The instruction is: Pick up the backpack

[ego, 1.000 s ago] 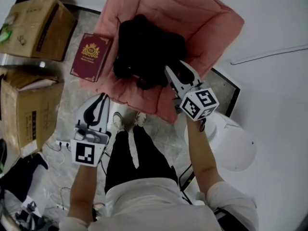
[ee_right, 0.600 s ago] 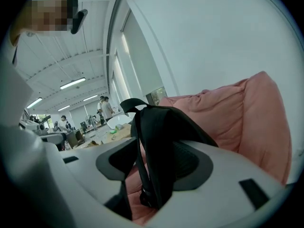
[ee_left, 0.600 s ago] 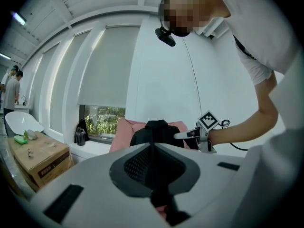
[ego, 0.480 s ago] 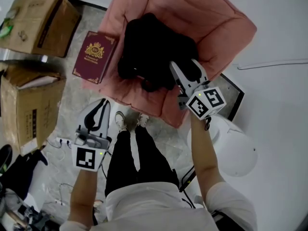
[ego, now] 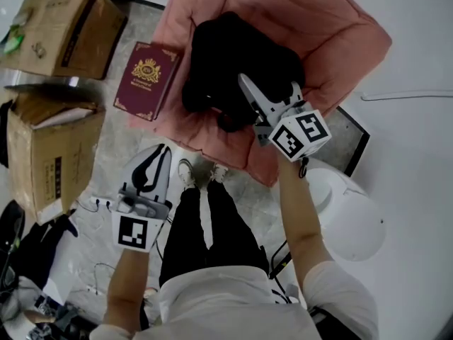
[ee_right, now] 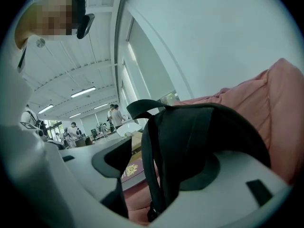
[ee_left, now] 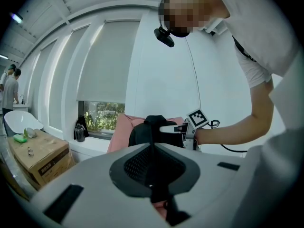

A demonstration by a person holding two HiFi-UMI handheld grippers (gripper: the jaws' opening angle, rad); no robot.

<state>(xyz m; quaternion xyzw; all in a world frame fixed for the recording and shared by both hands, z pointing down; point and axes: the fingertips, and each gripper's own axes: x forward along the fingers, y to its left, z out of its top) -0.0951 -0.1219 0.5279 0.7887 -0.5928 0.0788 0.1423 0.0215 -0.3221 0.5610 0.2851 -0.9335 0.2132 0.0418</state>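
A black backpack (ego: 233, 55) lies on a pink cushioned chair (ego: 325, 34). My right gripper (ego: 267, 91) reaches over its near side from the right. In the right gripper view the right gripper (ee_right: 164, 160) stands open. Its jaws have just been opening wide, with a backpack strap (ee_right: 151, 165) and part of the bag's body (ee_right: 204, 132) between them. My left gripper (ego: 157, 156) hangs shut over the floor near the person's shoes, holding nothing. In the left gripper view the left gripper (ee_left: 152, 163) points toward the backpack (ee_left: 142, 133).
A maroon book with a gold crest (ego: 147, 80) leans at the chair's left edge. Two cardboard boxes (ego: 60, 20) (ego: 49, 154) stand at the left. A white round object (ego: 350, 222) sits right of my right arm. Cables and dark clutter (ego: 28, 250) lie on the floor at lower left.
The right gripper has slid leftward across the backpack's near side and its jaws have spread wider. The left gripper has sunk a little beside the legs.
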